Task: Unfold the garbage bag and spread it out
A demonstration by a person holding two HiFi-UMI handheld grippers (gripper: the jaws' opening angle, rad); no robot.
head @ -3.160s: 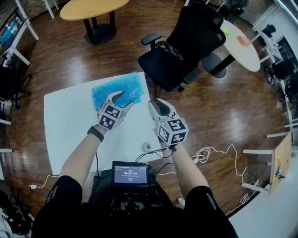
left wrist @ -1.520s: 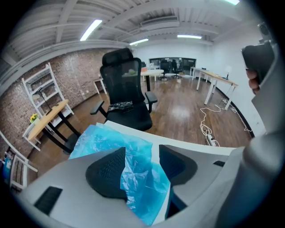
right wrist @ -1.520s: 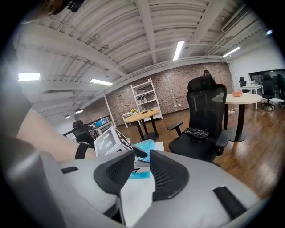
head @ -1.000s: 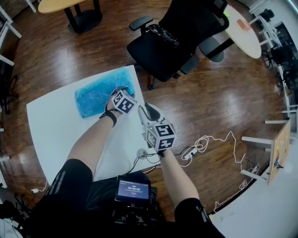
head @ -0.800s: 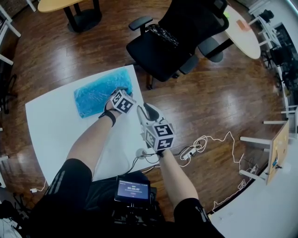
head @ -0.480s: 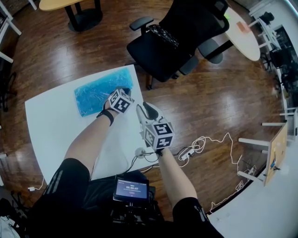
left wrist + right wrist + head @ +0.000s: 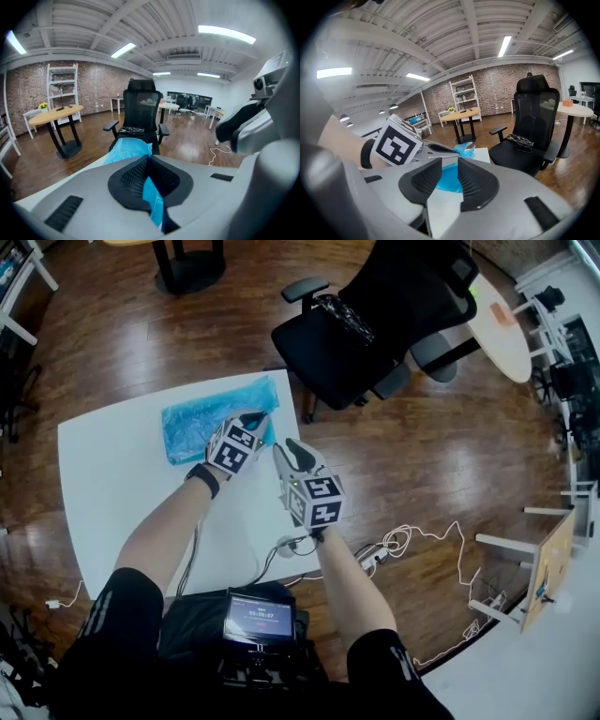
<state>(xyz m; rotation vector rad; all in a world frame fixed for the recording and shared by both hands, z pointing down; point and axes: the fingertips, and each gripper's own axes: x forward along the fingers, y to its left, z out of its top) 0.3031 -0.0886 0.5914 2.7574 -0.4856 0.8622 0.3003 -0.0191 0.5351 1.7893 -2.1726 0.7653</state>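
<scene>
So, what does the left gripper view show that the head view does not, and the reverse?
Only the left gripper view: the left gripper shut on a fold of the thin blue plastic garbage bag, and a white metal shelf at a red brick wall. Only the head view: the person's bare forearms and a small dark screen. Both: the bag, the black mesh office chair, the right gripper.
</scene>
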